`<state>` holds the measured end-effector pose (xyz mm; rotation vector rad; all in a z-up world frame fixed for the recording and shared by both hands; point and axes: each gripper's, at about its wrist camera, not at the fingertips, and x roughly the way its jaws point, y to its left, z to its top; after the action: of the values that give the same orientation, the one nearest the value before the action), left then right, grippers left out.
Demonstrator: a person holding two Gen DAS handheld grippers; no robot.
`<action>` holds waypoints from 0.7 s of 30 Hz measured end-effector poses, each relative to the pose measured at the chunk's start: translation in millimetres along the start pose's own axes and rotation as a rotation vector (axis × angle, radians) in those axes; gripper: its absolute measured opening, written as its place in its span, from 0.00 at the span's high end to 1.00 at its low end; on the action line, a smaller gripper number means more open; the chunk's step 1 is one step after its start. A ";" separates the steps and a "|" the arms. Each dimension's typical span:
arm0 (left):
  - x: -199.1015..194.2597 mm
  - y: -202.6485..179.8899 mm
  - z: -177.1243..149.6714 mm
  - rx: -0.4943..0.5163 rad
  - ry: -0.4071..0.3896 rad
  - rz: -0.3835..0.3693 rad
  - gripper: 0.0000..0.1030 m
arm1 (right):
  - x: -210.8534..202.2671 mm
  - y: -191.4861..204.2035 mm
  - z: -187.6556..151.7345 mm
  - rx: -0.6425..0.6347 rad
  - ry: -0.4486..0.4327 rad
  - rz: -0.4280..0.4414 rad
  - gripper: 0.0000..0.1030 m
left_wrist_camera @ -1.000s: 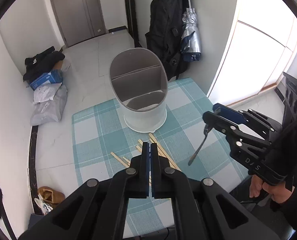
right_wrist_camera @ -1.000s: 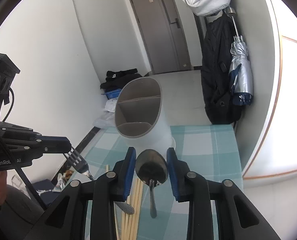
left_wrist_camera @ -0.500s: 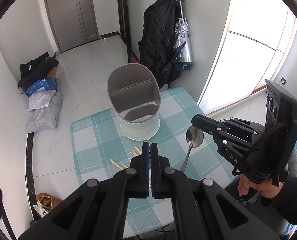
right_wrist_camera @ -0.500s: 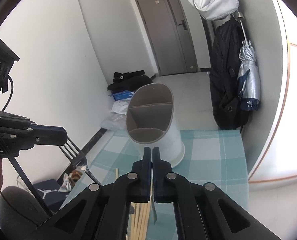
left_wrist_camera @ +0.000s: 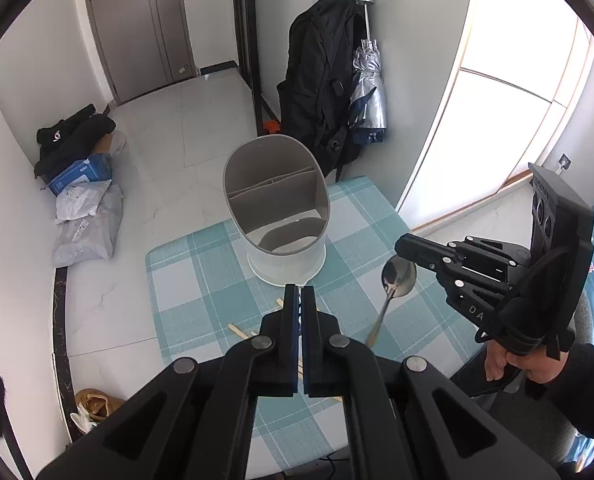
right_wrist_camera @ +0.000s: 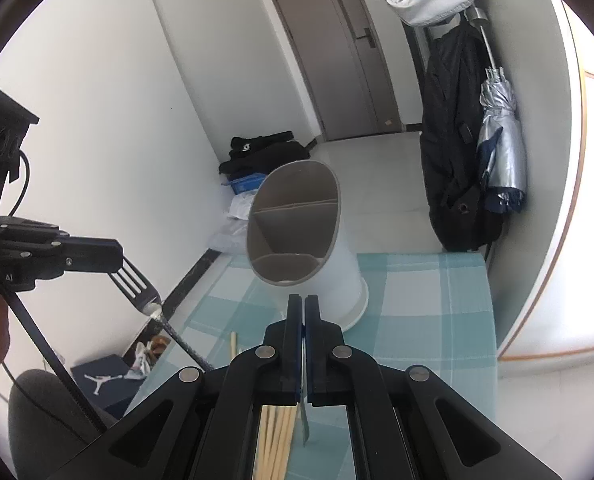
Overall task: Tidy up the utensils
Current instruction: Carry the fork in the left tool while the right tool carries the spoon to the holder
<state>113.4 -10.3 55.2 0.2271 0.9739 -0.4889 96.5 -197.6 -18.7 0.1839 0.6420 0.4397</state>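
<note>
Spoon [left_wrist_camera: 397, 278] is now hanging bowl-up from the right claw [left_wrist_camera: 403, 245], whose jaws were standing apart around the bowl a second ago and are now pinching flat together on it. The handle is slanting down toward the bench [left_wrist_camera: 185, 280]; whether its end is touching the checked cloth cannot be told. Fork [right_wrist_camera: 133, 284] is hanging the same way from the left claw [right_wrist_camera: 115, 256], which is clamping tight on the tine end while the handle is trailing down to the near left. With both pieces gripped, the pick-up seems done and dropping them into a compartment looks like the next step.

Just beyond, at the far middle of the bench, the utensil holder [left_wrist_camera: 277, 216] is standing with its divided compartments showing nothing inside. Chopsticks [left_wrist_camera: 239, 330] are lying loose on the cloth near both claws, not yet sorted.

The right claw is pointing gently down toward the holder, with a hand [left_wrist_camera: 513, 364] wrapping its grip. The left claw is aiming more steeply at the bench.
</note>
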 end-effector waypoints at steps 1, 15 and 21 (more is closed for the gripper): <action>-1.7 0.2 1.4 0.001 -0.003 0.002 1.00 | -1.0 1.5 0.5 -0.007 -0.004 0.001 1.00; -29.5 18.4 50.3 -0.026 -0.033 -0.071 1.00 | -22.2 17.0 52.5 -0.051 -0.075 0.021 1.00; -41.3 32.2 84.0 -0.030 -0.068 -0.101 1.00 | -30.0 24.3 103.8 -0.092 -0.126 0.025 1.00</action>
<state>171.8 -3.5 134.8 0.1332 0.9285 -0.5706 130.6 -192.7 86.6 0.1315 0.4948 0.4770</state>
